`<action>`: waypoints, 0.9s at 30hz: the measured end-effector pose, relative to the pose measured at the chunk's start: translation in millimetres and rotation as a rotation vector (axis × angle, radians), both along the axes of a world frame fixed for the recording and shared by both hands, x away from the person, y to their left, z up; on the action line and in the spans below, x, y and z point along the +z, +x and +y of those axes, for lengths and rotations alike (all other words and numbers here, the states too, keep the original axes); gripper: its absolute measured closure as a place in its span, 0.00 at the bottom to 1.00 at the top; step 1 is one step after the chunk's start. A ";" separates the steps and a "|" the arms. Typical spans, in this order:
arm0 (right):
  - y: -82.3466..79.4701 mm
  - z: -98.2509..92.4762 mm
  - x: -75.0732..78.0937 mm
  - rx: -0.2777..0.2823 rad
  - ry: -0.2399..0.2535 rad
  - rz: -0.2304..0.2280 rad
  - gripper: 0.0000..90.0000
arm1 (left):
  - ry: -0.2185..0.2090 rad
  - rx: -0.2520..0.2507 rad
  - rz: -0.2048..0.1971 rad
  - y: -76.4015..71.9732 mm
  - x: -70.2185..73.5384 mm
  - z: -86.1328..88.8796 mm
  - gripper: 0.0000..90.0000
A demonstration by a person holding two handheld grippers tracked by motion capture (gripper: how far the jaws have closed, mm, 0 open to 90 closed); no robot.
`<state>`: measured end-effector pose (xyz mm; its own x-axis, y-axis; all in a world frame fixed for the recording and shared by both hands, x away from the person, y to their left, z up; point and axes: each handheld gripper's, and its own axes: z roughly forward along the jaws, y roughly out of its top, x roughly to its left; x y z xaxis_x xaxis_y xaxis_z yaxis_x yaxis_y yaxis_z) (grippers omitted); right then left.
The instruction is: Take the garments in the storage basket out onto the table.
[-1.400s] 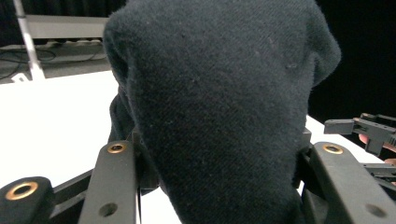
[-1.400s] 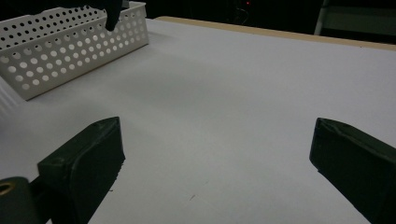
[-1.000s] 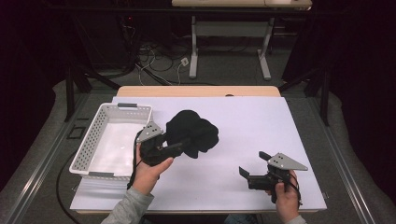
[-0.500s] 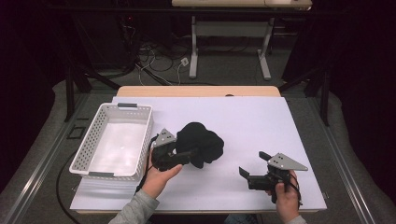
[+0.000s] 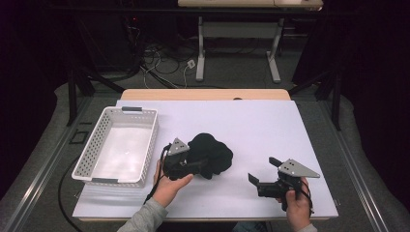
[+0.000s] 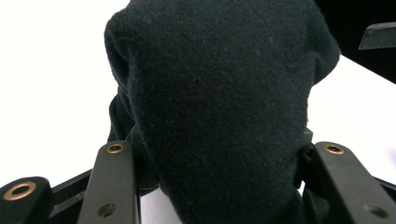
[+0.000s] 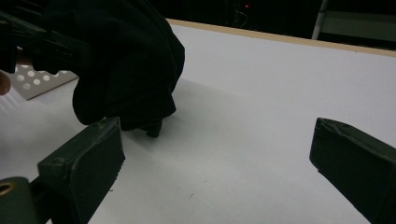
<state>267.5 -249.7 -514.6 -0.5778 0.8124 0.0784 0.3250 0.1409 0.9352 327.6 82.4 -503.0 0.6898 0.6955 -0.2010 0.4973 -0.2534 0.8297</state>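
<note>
A bunched black cloth (image 5: 210,154) rests on the white table top (image 5: 270,125), just right of the basket. My left gripper (image 5: 199,167) comes at it from the left and is shut on its near side. In the left gripper view the cloth (image 6: 219,93) bulges up between the two jaws and hides their tips. My right gripper (image 5: 261,180) hovers low near the front right of the table, open, with nothing between its fingers. The right gripper view looks past its spread fingers (image 7: 84,163) at the cloth (image 7: 126,65) and the left gripper's jaws.
A white perforated basket (image 5: 151,140) stands at the left of the table with nothing in it. The table's wooden far edge (image 5: 208,94) borders a dark floor with cables and desk legs. Bare white surface lies between the cloth and my right gripper.
My left gripper has carried the black cloth rightward and toward the person, away from the basket and down to the table. The right gripper has stayed still.
</note>
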 end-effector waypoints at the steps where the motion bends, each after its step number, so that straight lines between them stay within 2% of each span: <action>1: -0.3 -0.1 -0.2 -0.001 0.006 0.004 0.03 | -0.001 0.000 0.005 0.6 -1.9 -1.0 0.53; 8: -1.1 -0.4 0.6 0.000 0.000 0.001 0.03 | 0.030 0.002 0.031 4.6 -18.3 -4.9 0.52; 10: -1.0 -0.1 0.3 0.001 0.002 0.009 0.03 | 0.024 0.008 0.045 5.4 -23.8 -6.9 0.51; 14: -0.1 0.4 -0.6 0.002 -0.003 0.009 0.03 | 0.048 0.003 0.061 7.4 -32.3 -11.9 0.49; 17: -0.2 0.4 -0.4 0.004 0.000 0.008 0.03 | 0.055 -0.001 0.069 9.1 -34.8 -12.4 0.45; 19: -0.5 -0.2 -0.5 -0.001 0.000 0.015 0.03 | 0.036 0.004 0.083 8.3 -35.6 -13.1 0.43; 20: -0.6 -0.2 -0.6 -0.001 0.001 0.017 0.03 | 0.045 -0.001 0.081 8.6 -35.7 -12.6 0.42; 21: -0.6 0.1 -0.5 -0.001 0.004 0.016 0.03 | 0.052 -0.005 0.083 8.8 -35.9 -12.2 0.39; 22: -0.6 0.1 -0.5 -0.001 0.004 0.016 0.03 | 0.038 0.006 0.096 8.0 -36.5 -13.1 0.39; 23: -0.6 0.6 -0.5 -0.002 0.005 0.014 0.03 | 0.040 0.003 0.090 8.5 -36.6 -12.5 0.37; 27: -0.4 1.2 -0.6 0.004 -0.005 0.012 0.03 | 0.029 -0.003 0.089 7.8 -35.6 -12.0 0.20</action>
